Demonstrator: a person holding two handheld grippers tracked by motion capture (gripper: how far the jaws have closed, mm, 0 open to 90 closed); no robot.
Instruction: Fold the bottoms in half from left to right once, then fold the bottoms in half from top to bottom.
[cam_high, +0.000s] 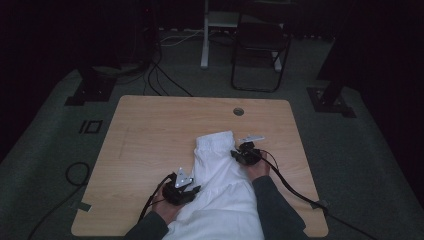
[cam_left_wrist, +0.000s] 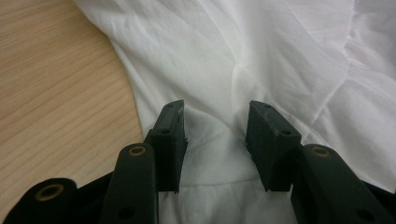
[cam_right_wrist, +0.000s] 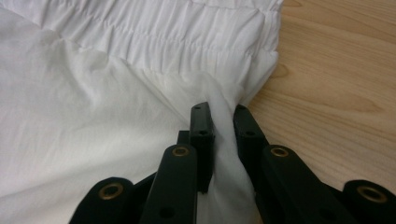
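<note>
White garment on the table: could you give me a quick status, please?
Right gripper pinching white garment edge. Left gripper open over the cloth. Nothing in the way.

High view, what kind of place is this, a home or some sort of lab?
Probably a recording lab or studio, not a home: a lone wooden table on grey carpet, dark surroundings, loose cables on the floor, and a folding chair behind.

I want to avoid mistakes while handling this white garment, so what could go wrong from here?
1. The right gripper pinches only a thin fold of the white garment near its gathered waistband; a pull may slip it free.
2. The left gripper stands open over the cloth, so lifting now would raise one side only.
3. The garment hangs over the table's near edge and may slide off.
</note>
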